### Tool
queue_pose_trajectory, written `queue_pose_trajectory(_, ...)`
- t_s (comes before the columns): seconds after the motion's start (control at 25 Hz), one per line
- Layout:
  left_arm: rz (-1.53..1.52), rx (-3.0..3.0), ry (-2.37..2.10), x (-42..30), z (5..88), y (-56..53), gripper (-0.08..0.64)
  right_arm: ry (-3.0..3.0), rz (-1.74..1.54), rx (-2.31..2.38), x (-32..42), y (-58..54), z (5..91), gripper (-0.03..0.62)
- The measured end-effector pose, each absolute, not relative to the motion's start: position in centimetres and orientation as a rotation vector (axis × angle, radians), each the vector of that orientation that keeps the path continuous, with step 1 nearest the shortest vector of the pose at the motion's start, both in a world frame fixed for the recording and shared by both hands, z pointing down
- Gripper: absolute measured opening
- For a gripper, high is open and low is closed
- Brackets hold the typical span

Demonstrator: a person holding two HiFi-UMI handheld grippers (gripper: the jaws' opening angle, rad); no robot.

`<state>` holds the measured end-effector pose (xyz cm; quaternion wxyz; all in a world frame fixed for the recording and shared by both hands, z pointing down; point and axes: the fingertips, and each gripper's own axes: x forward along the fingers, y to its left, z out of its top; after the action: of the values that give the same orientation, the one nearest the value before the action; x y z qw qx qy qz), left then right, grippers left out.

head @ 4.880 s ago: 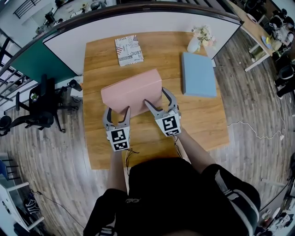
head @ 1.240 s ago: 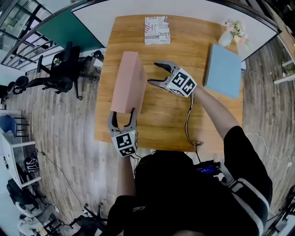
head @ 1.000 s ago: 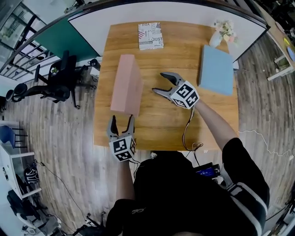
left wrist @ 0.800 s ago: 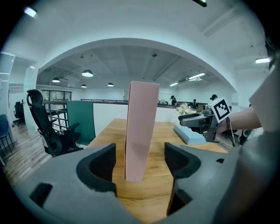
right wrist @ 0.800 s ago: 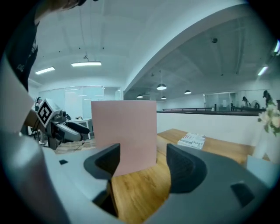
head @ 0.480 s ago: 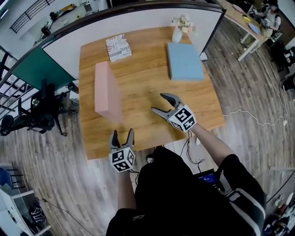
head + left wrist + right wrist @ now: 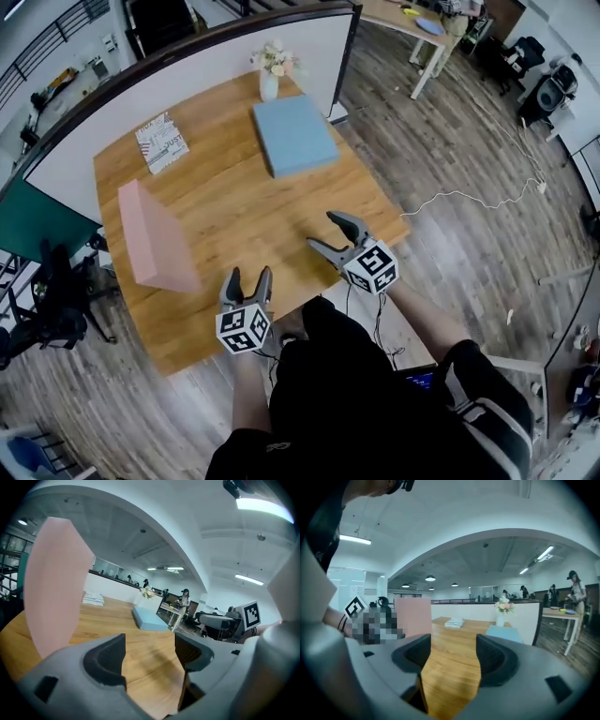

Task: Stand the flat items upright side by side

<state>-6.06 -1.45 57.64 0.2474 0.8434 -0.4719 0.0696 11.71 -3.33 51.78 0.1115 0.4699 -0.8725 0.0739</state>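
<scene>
A pink flat box [image 7: 150, 234] stands upright on its edge at the left of the wooden table [image 7: 244, 197], with nothing holding it. A blue flat box [image 7: 295, 136] lies flat at the far right. My left gripper [image 7: 248, 274] hovers open at the near table edge, to the right of the pink box [image 7: 56, 583]. My right gripper [image 7: 320, 230] is open over the near right part of the table. Its jaws have just been closing a little, with nothing between them. It faces the pink box [image 7: 413, 616] and the blue box [image 7: 506, 632].
A patterned book [image 7: 161, 142] lies at the far left of the table. A vase of flowers [image 7: 270, 75] stands at the back edge against a white partition [image 7: 187, 66]. An office chair [image 7: 47, 309] is on the left, and a cable [image 7: 469, 197] runs over the floor on the right.
Both grippers have drawn back from the pink box toward the near table edge. The box stays upright by itself. The head view has swung, so the table now sits further left.
</scene>
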Motion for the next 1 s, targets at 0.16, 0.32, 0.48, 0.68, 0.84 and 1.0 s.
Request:
queue_pose_trajectory(0.16,0.212,2.392,-1.178,-0.4,56.1,-4.3,0.337,-2.51,0.278,1.59,18.6,-3.7,50.0,0.303)
queue_pose_trajectory(0.32,0.21,2.439,-1.124,3.9,55.1,-7.6,0.337,-2.476,0.295,1.704,23.5,-5.3,49.2,0.298)
queue_pose_trajectory(0.48,0.237,2.444,-1.129,7.1,55.0,-11.9,0.337,-2.478,0.329,1.691,26.7,-9.0,49.9,0.298)
queue_pose_trajectory(0.68,0.235,2.371,-1.14,10.3,55.8,-17.0,0.337,-2.49,0.351,1.601,29.9,-14.8,50.3,0.295)
queue_pose_trajectory(0.84,0.227,2.277,-1.172,11.7,57.6,-21.3,0.337,-2.493,0.399,1.53,31.4,-18.8,51.9,0.29)
queue_pose_trajectory(1.0,0.279,2.21,-1.196,12.8,60.1,-25.3,0.339,-2.474,0.512,1.496,32.5,-22.1,54.9,0.29)
